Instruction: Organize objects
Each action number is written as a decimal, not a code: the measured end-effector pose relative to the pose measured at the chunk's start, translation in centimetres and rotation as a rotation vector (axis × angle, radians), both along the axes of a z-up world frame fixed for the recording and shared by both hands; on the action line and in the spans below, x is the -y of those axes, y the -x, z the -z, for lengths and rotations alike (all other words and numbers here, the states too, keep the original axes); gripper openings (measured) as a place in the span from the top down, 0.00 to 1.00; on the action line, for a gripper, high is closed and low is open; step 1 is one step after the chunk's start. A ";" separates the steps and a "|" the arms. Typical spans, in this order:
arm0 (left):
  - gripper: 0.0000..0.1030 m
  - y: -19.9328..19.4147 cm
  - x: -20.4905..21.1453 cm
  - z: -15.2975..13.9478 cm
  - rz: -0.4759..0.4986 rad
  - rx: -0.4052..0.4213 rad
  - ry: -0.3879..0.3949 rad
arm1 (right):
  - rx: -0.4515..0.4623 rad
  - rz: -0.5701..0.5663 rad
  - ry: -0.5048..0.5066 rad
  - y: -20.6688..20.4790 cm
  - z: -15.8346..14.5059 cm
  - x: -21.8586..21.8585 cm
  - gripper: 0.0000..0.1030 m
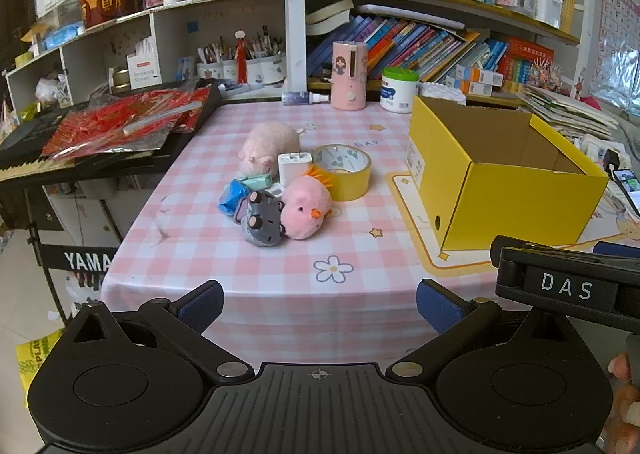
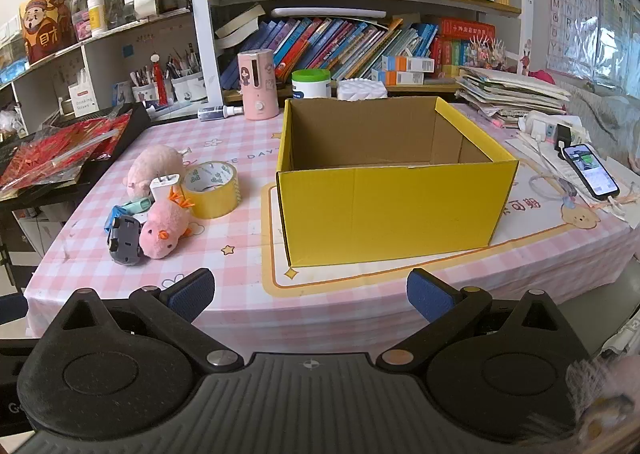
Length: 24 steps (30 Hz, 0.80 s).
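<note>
1. Covering the surface, a pink checked cloth (image 2: 248,286) reads "DAY" beside the open yellow cardboard box (image 2: 392,206), whose floor is hidden behind its front wall.
2. Left of the box, with bare cloth between, a cluster huddles: yellow tape roll (image 1: 344,170), pink plush chick (image 1: 306,212), grey toy car (image 1: 262,222); small blue and green items behind are unclear.
3. Left tongs (image 1: 320,306) and right tongs (image 2: 310,296) hang spread wide, empty, at the near edge; "DAS" shows on the black device (image 1: 566,286).

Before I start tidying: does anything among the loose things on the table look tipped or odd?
Yes: the small grey toy car lies tipped, wheels facing sideways, against the pink plush chick. The yellow cardboard box stands upright.
</note>
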<state>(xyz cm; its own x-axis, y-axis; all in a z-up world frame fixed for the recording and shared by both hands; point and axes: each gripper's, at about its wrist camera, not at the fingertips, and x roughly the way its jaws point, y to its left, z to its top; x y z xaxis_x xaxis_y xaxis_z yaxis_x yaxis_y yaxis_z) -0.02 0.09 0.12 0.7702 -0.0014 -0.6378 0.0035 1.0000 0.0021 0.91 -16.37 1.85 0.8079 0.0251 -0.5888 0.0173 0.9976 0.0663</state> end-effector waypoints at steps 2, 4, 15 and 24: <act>0.00 -0.1 0.0 0.0 0.001 -0.004 0.001 | -0.002 0.002 0.001 -0.1 0.1 0.0 0.00; 0.00 -0.1 -0.1 0.1 0.002 -0.007 0.006 | -0.005 0.004 0.001 -0.2 0.1 -0.1 0.00; 0.00 -0.1 -0.2 0.2 0.001 -0.009 0.013 | -0.003 0.002 0.001 -0.3 0.2 -0.2 0.00; 0.00 -0.1 -0.2 0.2 0.001 -0.009 0.014 | -0.003 0.002 0.001 -0.3 0.1 -0.2 0.00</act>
<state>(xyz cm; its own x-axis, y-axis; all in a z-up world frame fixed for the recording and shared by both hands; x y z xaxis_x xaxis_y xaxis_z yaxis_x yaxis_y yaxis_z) 0.11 0.30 -0.09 0.7641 -0.0114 -0.6450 0.0046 0.9999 -0.0123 1.21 -16.18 1.71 0.8059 0.0226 -0.5916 0.0198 0.9977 0.0650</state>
